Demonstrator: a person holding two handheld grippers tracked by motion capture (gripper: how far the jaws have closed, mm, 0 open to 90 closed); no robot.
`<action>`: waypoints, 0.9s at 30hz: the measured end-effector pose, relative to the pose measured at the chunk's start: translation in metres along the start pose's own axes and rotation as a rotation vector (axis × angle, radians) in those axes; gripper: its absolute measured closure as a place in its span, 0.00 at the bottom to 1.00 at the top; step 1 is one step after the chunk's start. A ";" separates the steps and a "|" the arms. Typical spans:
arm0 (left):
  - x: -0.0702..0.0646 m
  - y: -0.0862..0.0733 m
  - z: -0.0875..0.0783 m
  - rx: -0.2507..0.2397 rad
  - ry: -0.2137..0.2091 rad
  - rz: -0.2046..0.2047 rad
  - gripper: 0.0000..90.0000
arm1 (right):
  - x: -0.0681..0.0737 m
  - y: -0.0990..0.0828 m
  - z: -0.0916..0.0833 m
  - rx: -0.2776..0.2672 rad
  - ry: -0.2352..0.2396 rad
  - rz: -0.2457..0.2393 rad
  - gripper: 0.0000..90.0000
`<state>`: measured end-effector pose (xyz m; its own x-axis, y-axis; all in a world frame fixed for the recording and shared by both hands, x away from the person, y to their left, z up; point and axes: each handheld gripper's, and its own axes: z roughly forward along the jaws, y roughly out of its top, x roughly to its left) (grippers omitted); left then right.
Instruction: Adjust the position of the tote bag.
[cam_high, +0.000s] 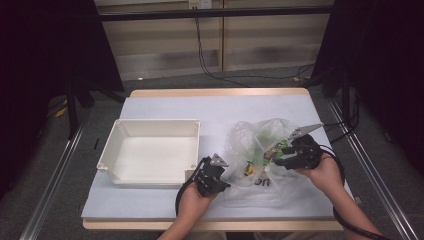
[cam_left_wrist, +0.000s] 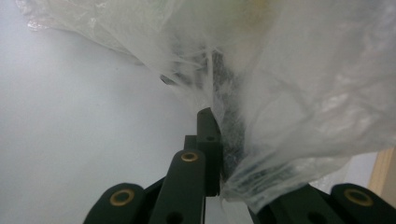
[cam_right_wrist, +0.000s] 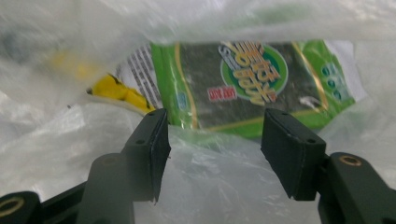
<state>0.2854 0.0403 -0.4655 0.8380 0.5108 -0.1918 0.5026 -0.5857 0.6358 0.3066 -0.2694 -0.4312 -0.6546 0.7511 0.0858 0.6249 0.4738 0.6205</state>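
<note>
A clear plastic bag (cam_high: 260, 150) lies crumpled on the bench (cam_high: 165, 107), just to the right of an open white tray (cam_high: 150, 150) that sits on the bench's left half. The left gripper (cam_high: 220, 172) comes in at the bag's lower left corner, between the bag and the tray's near right corner. In the left gripper view (cam_left_wrist: 210, 126) its jaws are pressed together on a fold of the bag's film (cam_left_wrist: 280, 93), which bunches up and drapes over the right jaw, so this gripper is clamped on the bag. The right gripper (cam_high: 280, 159) reaches into the bag from its right side, at the mouth. In the right gripper view (cam_right_wrist: 212, 135) its jaws stand moderately apart, with only loose film between them and nothing pinched. Just beyond the jaws, inside the bag, lies a green seaweed packet (cam_right_wrist: 254, 81) with a round label, flat and facing the camera. To the packet's left, also inside the bag, sits a yellow item (cam_right_wrist: 116, 93), partly blurred behind the film.
</note>
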 end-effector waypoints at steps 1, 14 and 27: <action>0.000 0.000 0.001 -0.004 -0.003 -0.001 0.96 | -0.002 -0.003 0.000 0.002 0.001 -0.003 0.46; 0.000 0.000 0.002 0.004 -0.002 0.002 0.96 | -0.016 -0.038 -0.014 -0.002 -0.046 0.047 0.53; 0.000 -0.001 0.003 -0.006 0.008 -0.025 0.96 | -0.021 -0.064 -0.022 -0.015 -0.033 0.017 0.96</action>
<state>0.2858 0.0387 -0.4686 0.8237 0.5300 -0.2016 0.5218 -0.5691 0.6355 0.2703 -0.3258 -0.4555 -0.6293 0.7739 0.0710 0.6295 0.4541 0.6305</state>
